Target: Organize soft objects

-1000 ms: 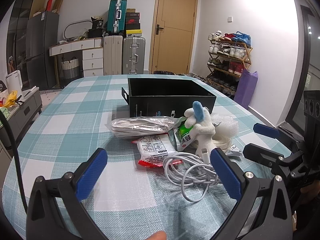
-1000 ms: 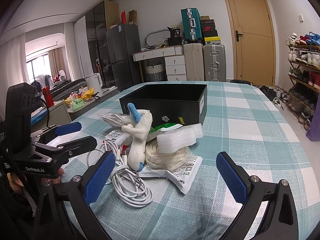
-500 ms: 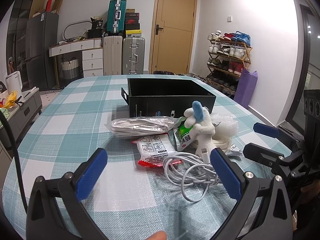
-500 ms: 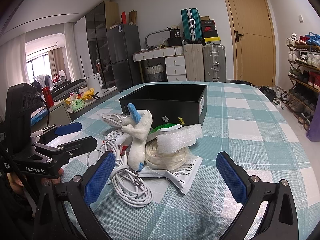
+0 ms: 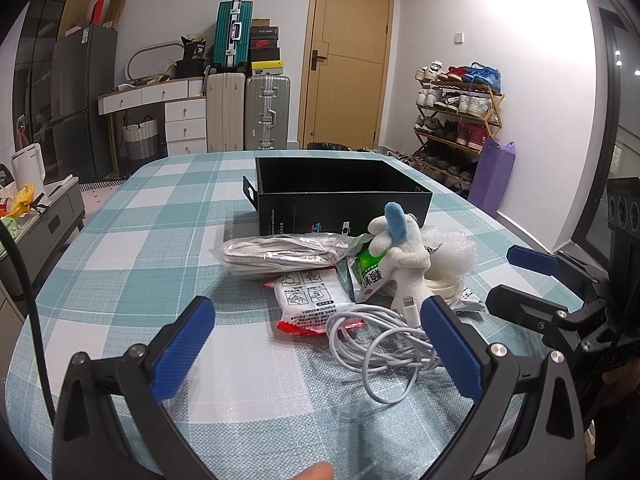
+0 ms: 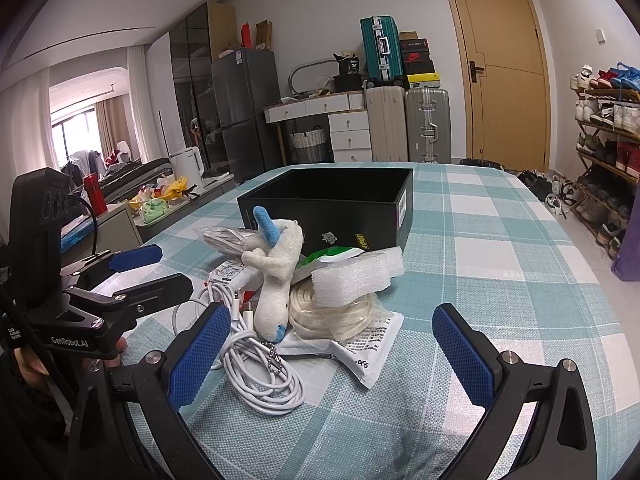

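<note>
A pile of soft items lies in front of an open black box. It holds a white plush toy with a blue horn, a coiled white cable, a clear bag of grey cord, a white and red packet, a green packet, a white foam sheet and a coil of pale tubing. My left gripper is open, just short of the cable. My right gripper is open, near the pile's right side.
The table has a teal and white checked cloth. A printed plastic bag lies under the tubing. Each gripper shows in the other's view: right, left. Suitcases, a door and a shoe rack stand beyond the table.
</note>
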`<state>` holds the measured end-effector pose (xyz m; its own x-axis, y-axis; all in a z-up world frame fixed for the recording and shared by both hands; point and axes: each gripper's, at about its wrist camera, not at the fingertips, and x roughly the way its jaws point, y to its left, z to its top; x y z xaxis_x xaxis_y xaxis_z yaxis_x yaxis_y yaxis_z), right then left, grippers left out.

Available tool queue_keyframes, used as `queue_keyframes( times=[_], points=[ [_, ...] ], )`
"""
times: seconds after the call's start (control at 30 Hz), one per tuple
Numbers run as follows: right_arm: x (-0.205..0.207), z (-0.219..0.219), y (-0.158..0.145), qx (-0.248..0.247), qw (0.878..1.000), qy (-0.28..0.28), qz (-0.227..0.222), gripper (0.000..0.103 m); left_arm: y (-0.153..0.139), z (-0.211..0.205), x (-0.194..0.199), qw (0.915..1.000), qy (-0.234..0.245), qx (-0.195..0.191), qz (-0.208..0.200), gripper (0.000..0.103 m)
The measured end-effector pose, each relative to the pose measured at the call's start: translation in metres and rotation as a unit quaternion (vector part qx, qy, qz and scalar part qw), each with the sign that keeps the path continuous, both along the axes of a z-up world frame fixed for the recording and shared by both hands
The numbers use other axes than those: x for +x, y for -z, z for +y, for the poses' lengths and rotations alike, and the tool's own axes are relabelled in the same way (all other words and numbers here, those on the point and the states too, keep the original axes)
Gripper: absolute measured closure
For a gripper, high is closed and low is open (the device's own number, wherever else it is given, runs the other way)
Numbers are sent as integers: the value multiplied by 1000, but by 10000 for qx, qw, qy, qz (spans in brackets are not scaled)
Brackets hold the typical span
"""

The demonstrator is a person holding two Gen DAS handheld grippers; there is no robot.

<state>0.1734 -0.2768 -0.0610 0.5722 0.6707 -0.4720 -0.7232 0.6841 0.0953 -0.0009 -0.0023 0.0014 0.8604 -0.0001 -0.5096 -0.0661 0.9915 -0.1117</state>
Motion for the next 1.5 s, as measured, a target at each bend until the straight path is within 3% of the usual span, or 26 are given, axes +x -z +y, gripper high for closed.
queue_keyframes(
  times=[0.97,1.3,1.5],
  points=[
    [5,4,0,-107,9999,98,0,0,-1,6,2,10000,-87,7,38,0],
    [6,5,-8,-60,9996,91,-268,0,-6,12,3,9998,-172,49,19,0],
    [12,14,-9,-342,9992,110,-168,0,-13,18,8,9998,-197,39,61,0]
  ],
)
